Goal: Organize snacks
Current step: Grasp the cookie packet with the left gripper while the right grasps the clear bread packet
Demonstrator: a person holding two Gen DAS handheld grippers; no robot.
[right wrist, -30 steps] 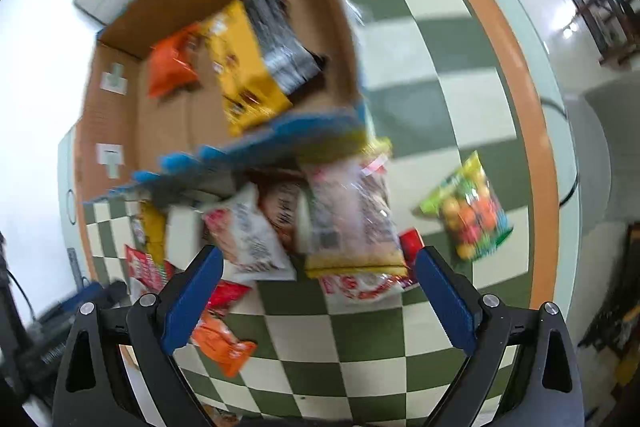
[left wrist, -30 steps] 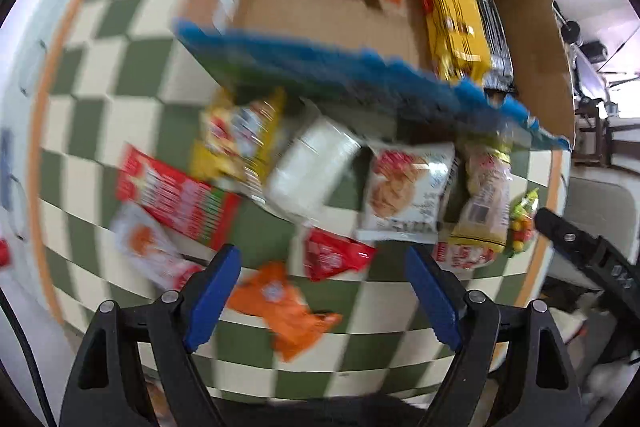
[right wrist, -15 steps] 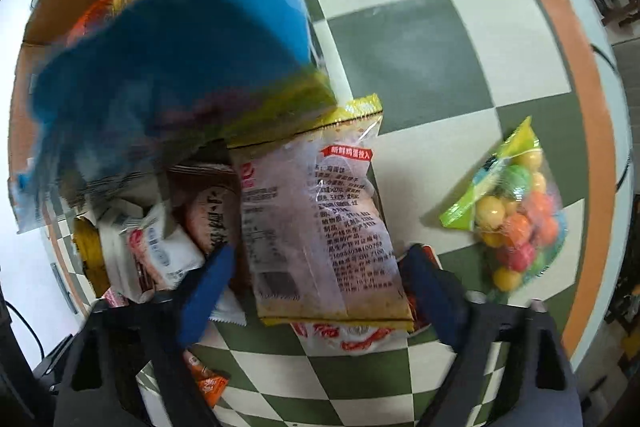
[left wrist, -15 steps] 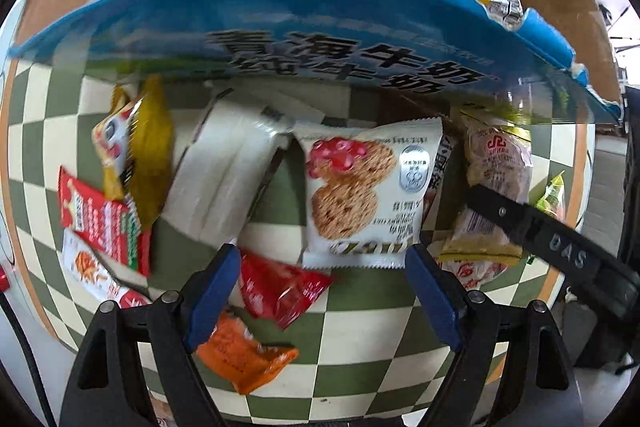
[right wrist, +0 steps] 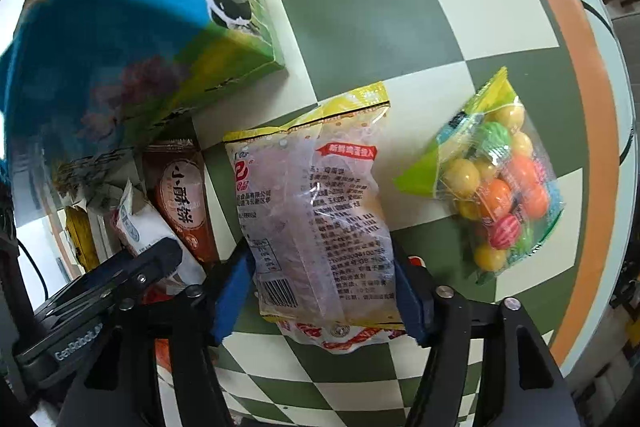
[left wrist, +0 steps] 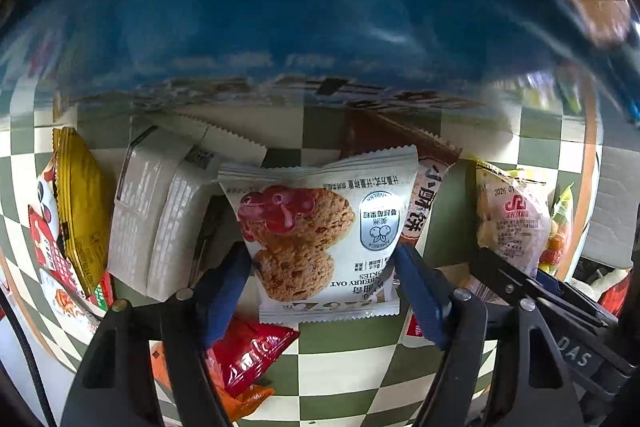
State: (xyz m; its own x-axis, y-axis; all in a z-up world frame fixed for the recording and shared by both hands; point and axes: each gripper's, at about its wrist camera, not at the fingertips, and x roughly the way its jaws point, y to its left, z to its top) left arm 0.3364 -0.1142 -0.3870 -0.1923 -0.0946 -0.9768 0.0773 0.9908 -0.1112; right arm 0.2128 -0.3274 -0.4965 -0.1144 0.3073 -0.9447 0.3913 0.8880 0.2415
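My left gripper [left wrist: 322, 275] is open, its blue pads on either side of a white oat cookie packet [left wrist: 320, 235] that lies on the checkered table. My right gripper [right wrist: 324, 291] is open around the lower end of a clear egg-cake bag with a yellow top [right wrist: 316, 211]. The blue cardboard box [left wrist: 300, 7] stands just behind the snacks and fills the top of the left wrist view; it also shows in the right wrist view [right wrist: 100, 19]. The right gripper's arm shows in the left wrist view [left wrist: 540, 299].
Around the cookie packet lie a white packet [left wrist: 160, 211], a yellow packet [left wrist: 82, 203], a brown biscuit packet [right wrist: 184, 203] and red and orange packets [left wrist: 248, 355]. A bag of coloured gum balls [right wrist: 496, 187] lies to the right, near the table's orange rim [right wrist: 588, 107].
Both grippers have dropped low and moved forward toward the snacks. The left now straddles the cookie packet and the right straddles the egg-cake bag. The box fills more of both views.
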